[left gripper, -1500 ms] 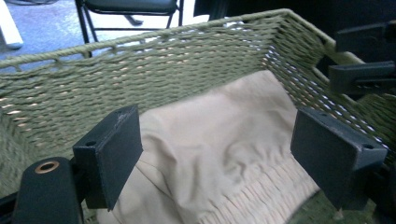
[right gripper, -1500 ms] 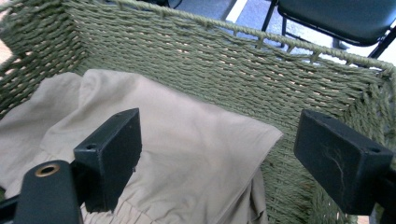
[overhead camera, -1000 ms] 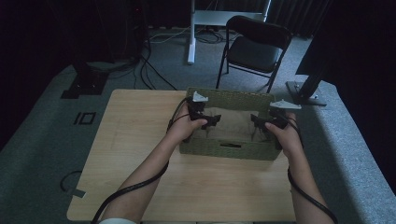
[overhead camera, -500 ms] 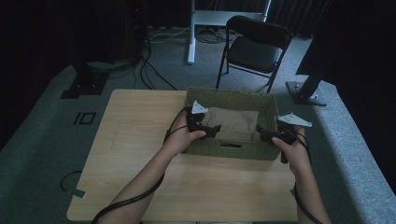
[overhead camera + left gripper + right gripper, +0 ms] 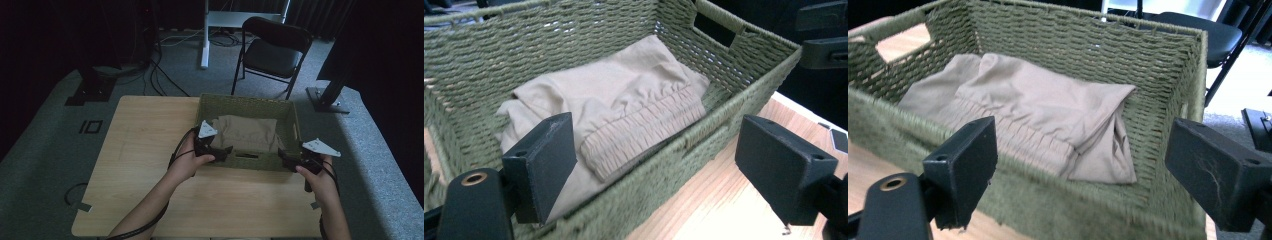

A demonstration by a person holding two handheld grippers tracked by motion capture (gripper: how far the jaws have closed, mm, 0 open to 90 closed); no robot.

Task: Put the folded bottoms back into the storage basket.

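A green woven basket (image 5: 245, 101) stands on the far right part of the wooden table (image 5: 145, 150). A folded beige cloth (image 5: 248, 132) with an elastic band lies flat inside it. My left gripper (image 5: 228, 150) hangs by the basket's near left corner, jaws open and empty. In the left gripper view the cloth (image 5: 624, 110) lies beyond the left gripper (image 5: 661, 160), past the near wall (image 5: 704, 145). My right gripper (image 5: 284, 155) sits at the near right corner, also open. The right gripper (image 5: 1088, 165) looks over the basket's wall (image 5: 1048, 200) at the cloth (image 5: 1038, 115).
A black folding chair (image 5: 272, 50) stands behind the table, with a white stand (image 5: 205, 35) to its left. A black base (image 5: 327, 100) sits on the grey floor at the right. Cables (image 5: 160, 75) trail on the floor at the far left.
Both hands have drawn back from over the basket toward its near wall and spread apart to the near corners. The cloth now lies uncovered in the basket.
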